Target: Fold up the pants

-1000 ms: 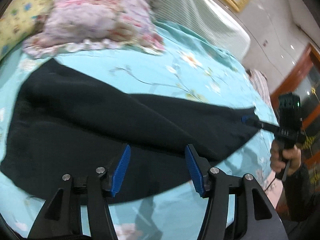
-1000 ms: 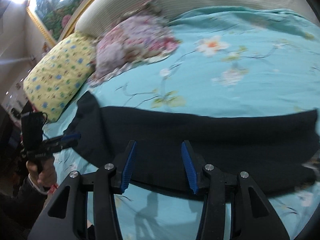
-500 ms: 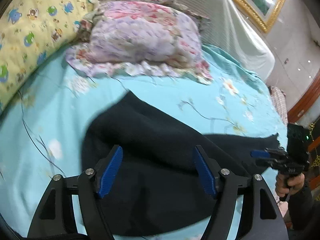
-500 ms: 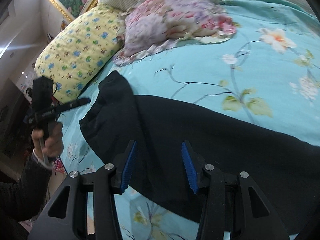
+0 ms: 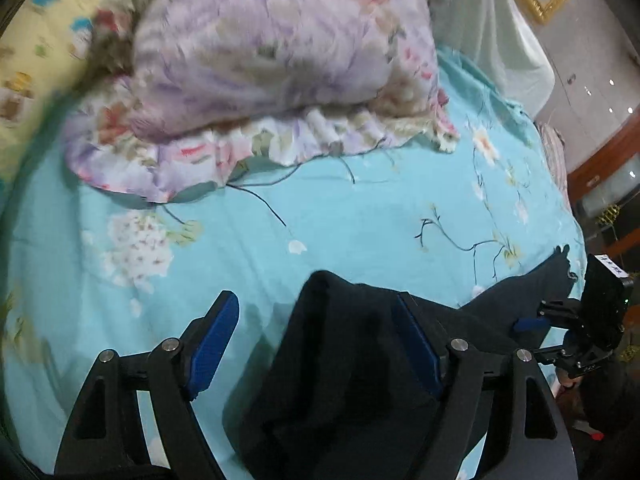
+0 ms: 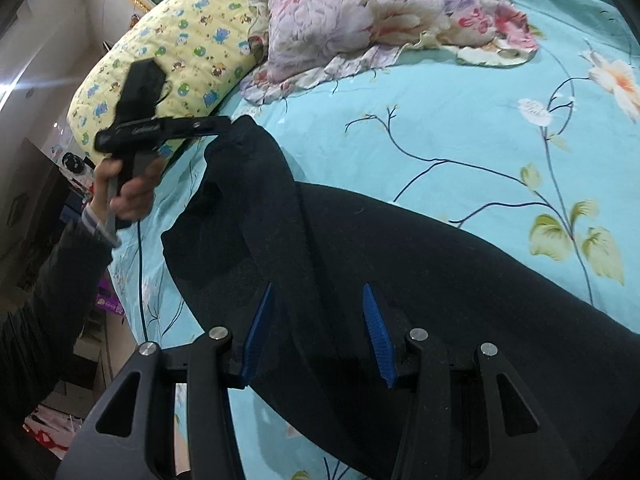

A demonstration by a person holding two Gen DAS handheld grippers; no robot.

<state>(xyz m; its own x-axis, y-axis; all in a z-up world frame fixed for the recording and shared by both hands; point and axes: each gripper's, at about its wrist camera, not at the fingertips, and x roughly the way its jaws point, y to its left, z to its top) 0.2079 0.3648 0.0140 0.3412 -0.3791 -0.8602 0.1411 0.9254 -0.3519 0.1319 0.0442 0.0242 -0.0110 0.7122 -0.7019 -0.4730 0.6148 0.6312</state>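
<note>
At lower centre, the pants [image 6: 420, 264] lie spread on the bed [image 6: 440, 128], seemingly unfolded; left gripper [image 5: 316, 340] and right gripper [image 6: 316, 332] gape, empty.

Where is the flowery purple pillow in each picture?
Left wrist view: the flowery pillow fills the top middle, blurred, above the open left gripper.
Right wrist view: it lies at the top, right of the yellow pillow.
Shared landmark: the black pants on the turquoise sheet.
</note>
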